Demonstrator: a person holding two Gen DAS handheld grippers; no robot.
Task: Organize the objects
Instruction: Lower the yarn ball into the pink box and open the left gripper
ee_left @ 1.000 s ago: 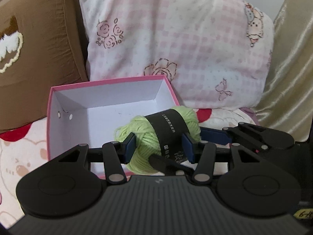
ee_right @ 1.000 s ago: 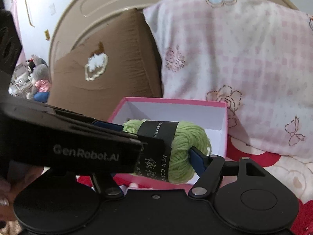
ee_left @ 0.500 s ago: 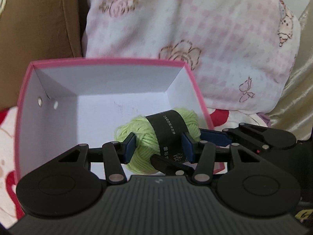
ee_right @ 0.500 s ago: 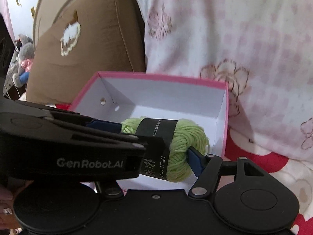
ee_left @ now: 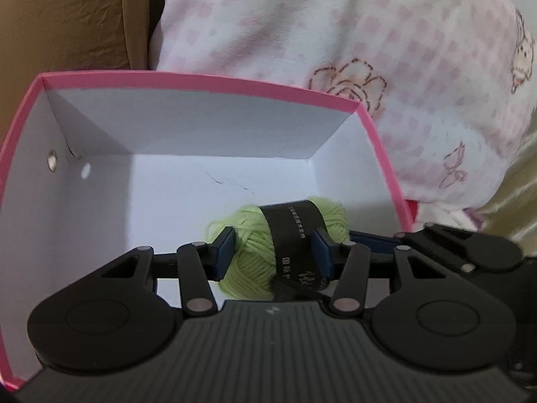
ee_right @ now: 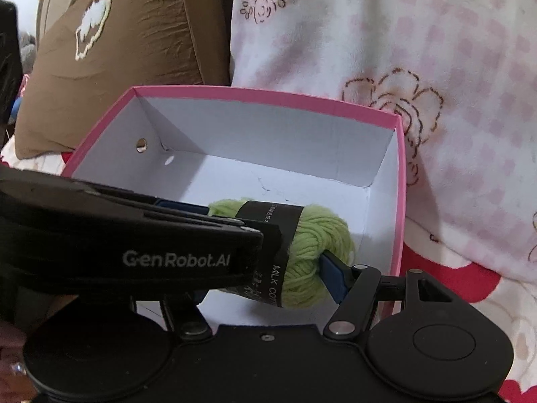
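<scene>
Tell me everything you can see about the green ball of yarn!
The green yarn is a small, soft-looking skein of light lime strands, wound loosely. A black paper band with small white print wraps its middle. It lies sideways, inside the open pink box with white walls. The left gripper squeezes it between blue pads, and the right gripper is closed on it too. Whether it touches the box floor is hidden.

Pink pillow (ee_left: 335, 50) (floral), brown cushion (ee_right: 134, 33)
</scene>
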